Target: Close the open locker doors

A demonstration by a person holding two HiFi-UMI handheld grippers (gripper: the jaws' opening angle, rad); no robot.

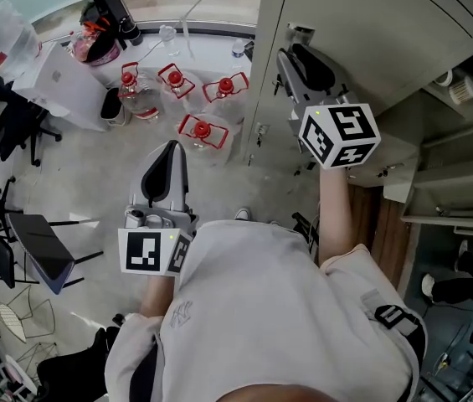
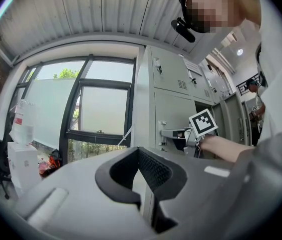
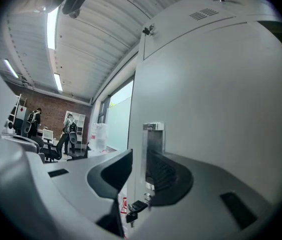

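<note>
A tall grey locker door (image 1: pixel 362 23) stands ajar at the upper right of the head view. Its edge carries a metal latch (image 3: pixel 153 149) with keys (image 3: pixel 131 211) hanging below. My right gripper (image 1: pixel 296 61) is raised to that edge just under the latch, and in the right gripper view (image 3: pixel 133 184) the jaws are closed around the thin door edge. My left gripper (image 1: pixel 167 153) hangs lower, over the floor, shut on nothing; in its own view (image 2: pixel 143 179) it faces the locker bank (image 2: pixel 173 104) and the window. Open compartments (image 1: pixel 449 170) show to the right.
Several water jugs with red caps (image 1: pixel 203 131) stand on the floor near the locker's foot. White boxes (image 1: pixel 69 82) and office chairs (image 1: pixel 18 124) are at the left. Another locker door (image 2: pixel 230 116) stands open further along the bank.
</note>
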